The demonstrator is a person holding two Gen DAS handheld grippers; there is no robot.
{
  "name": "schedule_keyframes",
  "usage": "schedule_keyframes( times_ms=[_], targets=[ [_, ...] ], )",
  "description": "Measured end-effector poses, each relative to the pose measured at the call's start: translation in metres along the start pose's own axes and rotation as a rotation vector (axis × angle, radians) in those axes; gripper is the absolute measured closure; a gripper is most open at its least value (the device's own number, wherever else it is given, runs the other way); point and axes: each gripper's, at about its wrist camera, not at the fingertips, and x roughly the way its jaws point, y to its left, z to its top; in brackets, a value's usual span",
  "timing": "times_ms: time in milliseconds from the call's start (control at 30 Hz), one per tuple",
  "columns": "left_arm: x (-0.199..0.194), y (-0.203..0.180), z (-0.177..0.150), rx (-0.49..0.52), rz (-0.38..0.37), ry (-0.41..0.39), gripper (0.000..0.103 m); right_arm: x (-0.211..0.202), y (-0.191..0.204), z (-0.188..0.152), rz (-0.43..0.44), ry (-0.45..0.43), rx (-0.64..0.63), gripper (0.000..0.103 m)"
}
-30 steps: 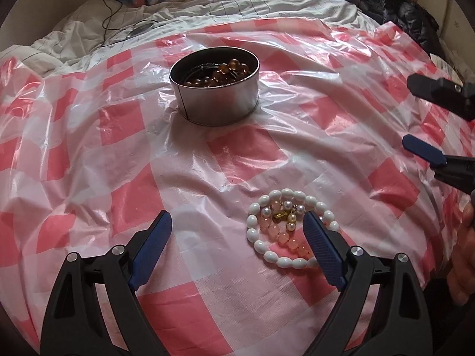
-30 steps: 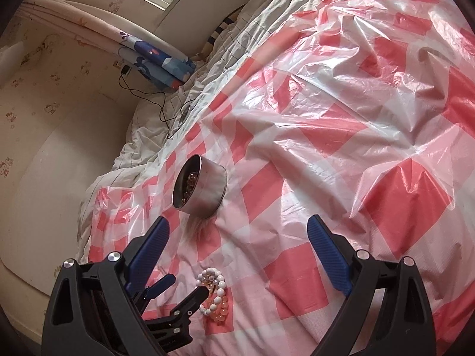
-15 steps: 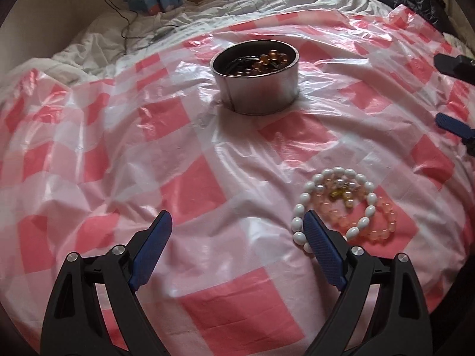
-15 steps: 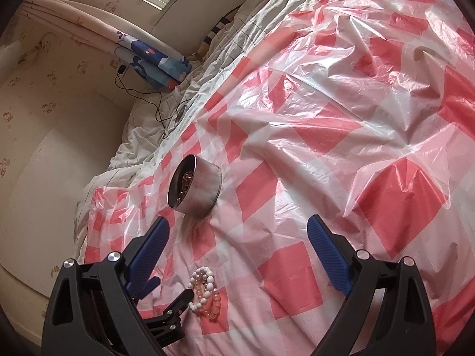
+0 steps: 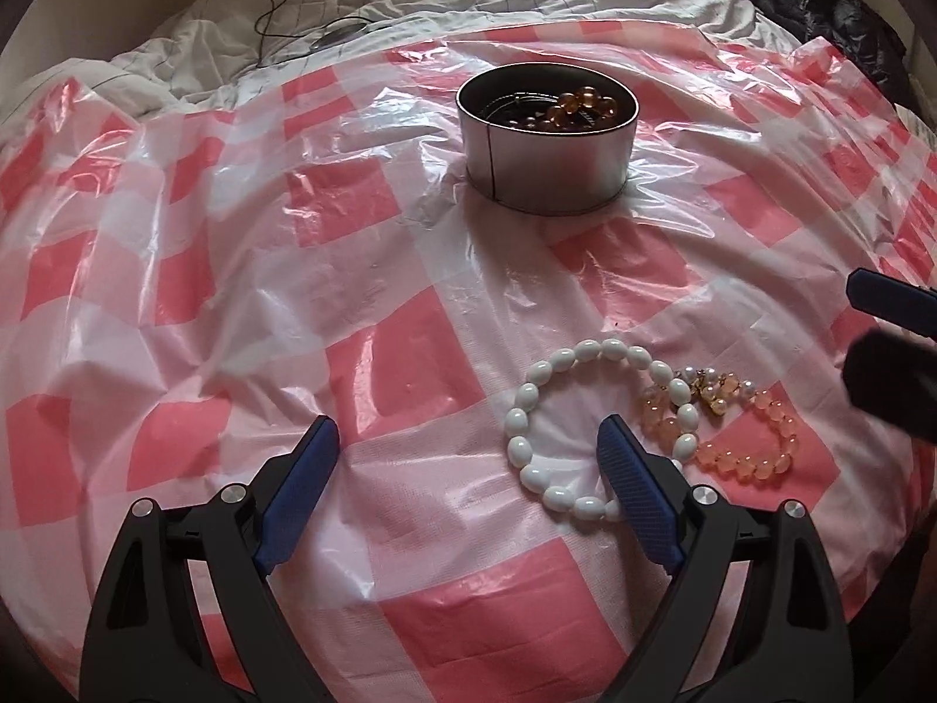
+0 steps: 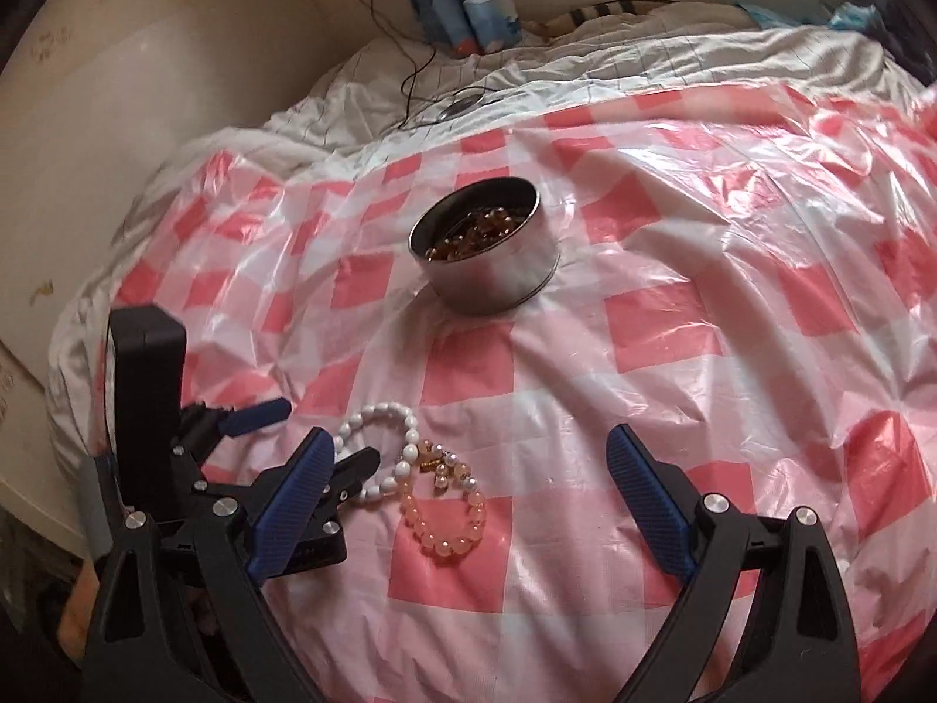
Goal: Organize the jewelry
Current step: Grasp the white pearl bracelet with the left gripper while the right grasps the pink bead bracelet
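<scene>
A white oval-bead bracelet (image 5: 530,395) (image 6: 375,413) lies on the red-checked plastic sheet (image 5: 410,363). It overlaps a peach bead bracelet (image 5: 744,466) (image 6: 445,539) and a small pearl-and-gold piece (image 5: 708,392). My left gripper (image 5: 468,457) (image 6: 334,430) is open; its right finger sits inside the white loop and its left finger outside it. My right gripper (image 6: 468,463) (image 5: 878,345) is open above the sheet, with the peach bracelet between its fingers. Further back stands a round metal tin (image 5: 547,158) (image 6: 492,275) holding amber beads.
The sheet covers a bed with a rumpled white quilt (image 5: 205,53) behind the tin. A black cable (image 6: 410,82) and a blue patterned cloth (image 6: 457,6) lie by the wall. Dark clothing (image 5: 831,12) is piled at the far right.
The white bracelet now lies spread to the left of the peach one instead of stacked on it. The right gripper has swung round to face the bracelets and tin, close beside the left gripper.
</scene>
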Motion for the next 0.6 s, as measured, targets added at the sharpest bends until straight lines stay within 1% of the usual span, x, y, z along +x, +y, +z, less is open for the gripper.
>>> schedule_keyframes(
  times_ms=[67, 167, 200, 233, 267, 300, 367, 467, 567, 600],
  targets=[
    [0.002, 0.0, 0.003, 0.008, -0.016, -0.004, 0.017, 0.005, 0.005, -0.002, -0.028, 0.017, -0.028, 0.013],
    [0.005, 0.005, 0.004, 0.016, -0.042, -0.005, 0.017, 0.006, 0.002, -0.003, -0.045, 0.016, -0.021, 0.013],
    [0.005, 0.006, 0.004, 0.024, -0.055, -0.005, 0.026, 0.008, 0.002, -0.003, -0.048, 0.02, -0.024, 0.013],
    [0.005, 0.01, 0.004, 0.024, -0.067, -0.002, 0.038, 0.009, 0.004, -0.003, -0.053, 0.025, -0.033, 0.013],
    [0.004, 0.016, 0.004, -0.001, -0.09, 0.006, 0.065, 0.011, 0.008, -0.003, -0.06, 0.032, -0.056, 0.013],
    [0.003, 0.026, 0.004, -0.041, -0.106, 0.012, 0.086, 0.014, 0.015, -0.004, -0.064, 0.038, -0.083, 0.013],
    [0.003, 0.043, 0.001, -0.095, -0.119, 0.019, 0.096, 0.019, 0.025, -0.006, -0.075, 0.054, -0.131, 0.013],
    [-0.001, 0.058, -0.002, -0.139, -0.111, 0.002, 0.096, 0.037, 0.037, -0.011, -0.164, 0.11, -0.207, 0.013],
    [-0.007, 0.069, -0.003, -0.17, -0.088, -0.028, 0.096, 0.055, 0.043, -0.018, -0.197, 0.182, -0.253, 0.014],
    [-0.009, 0.073, -0.003, -0.186, -0.088, -0.038, 0.096, 0.059, 0.047, -0.021, -0.211, 0.199, -0.28, 0.024]
  ],
)
